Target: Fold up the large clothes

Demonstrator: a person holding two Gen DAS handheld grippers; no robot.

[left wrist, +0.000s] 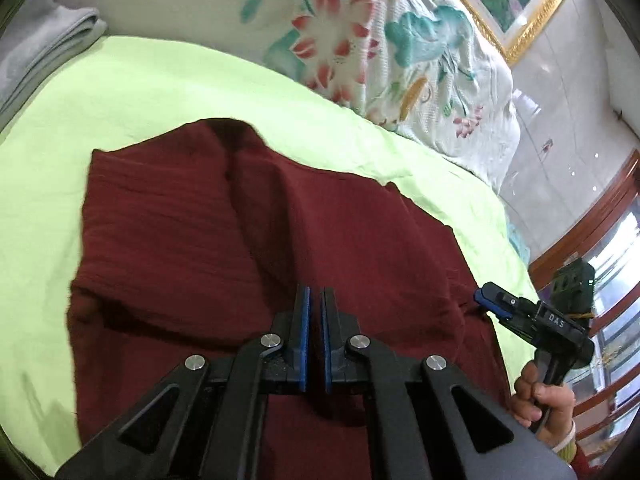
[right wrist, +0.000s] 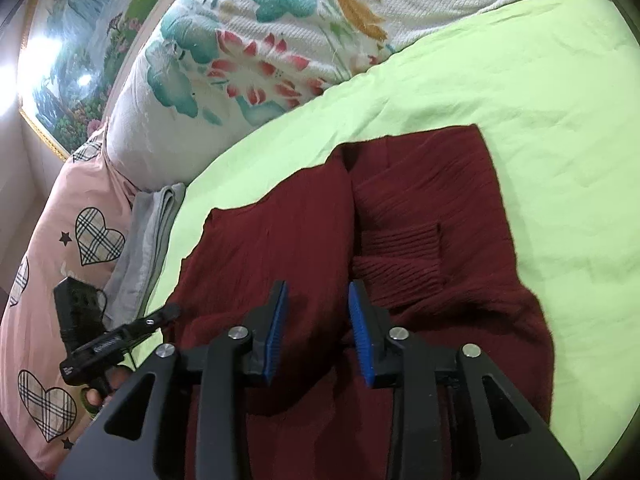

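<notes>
Mid-fold stage: I am holding both tools over the maroon knit sweater [right wrist: 400, 216], which is lying on the green bedsheet [left wrist: 168, 92] with both sides and a ribbed cuff already turned in. I am keeping the left gripper [left wrist: 315, 300] clenched on nothing and the right gripper [right wrist: 316, 292] parted, also empty. Next, I judge, I am needing to grasp the near hem at both corners and carry it toward the collar.

black gripper [left wrist: 316, 294], blue pads [right wrist: 280, 312], silver screws
</notes>
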